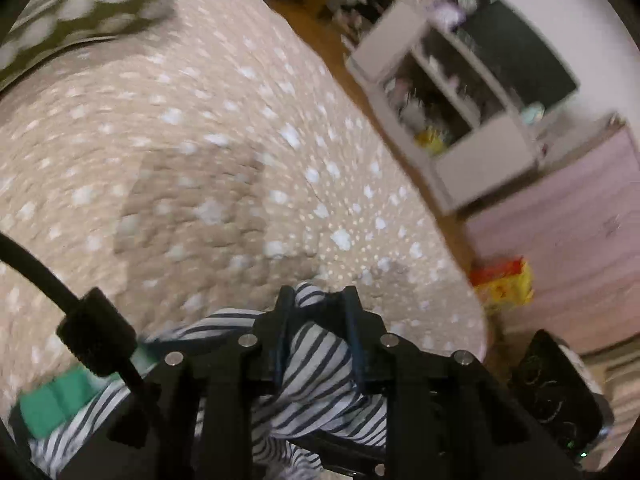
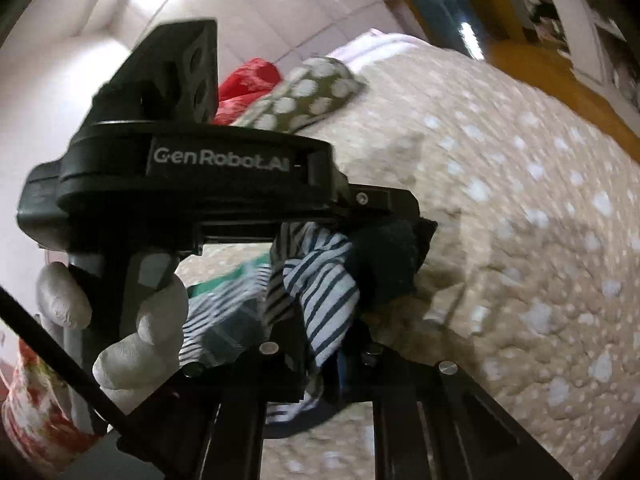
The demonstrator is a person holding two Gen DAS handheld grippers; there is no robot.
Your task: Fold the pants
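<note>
The pants (image 1: 320,364) are white with dark blue stripes and a green band (image 1: 52,400). My left gripper (image 1: 318,300) is shut on a bunch of the striped cloth, held above the beige dotted bedspread (image 1: 200,140). In the right wrist view the pants (image 2: 324,300) hang bunched between the two grippers. My right gripper (image 2: 320,354) is shut on the striped cloth close to the camera. The left gripper's body (image 2: 192,176), held by a white-gloved hand (image 2: 136,340), sits right in front of it, its fingertips (image 2: 384,264) pinching the same cloth.
A bed with the beige bedspread (image 2: 520,200) fills both views. An olive dotted pillow (image 1: 80,8) and a red cloth (image 2: 248,84) lie at its head. A white shelf unit (image 1: 460,112) and a yellow-red bag (image 1: 504,284) stand on the floor beside the bed.
</note>
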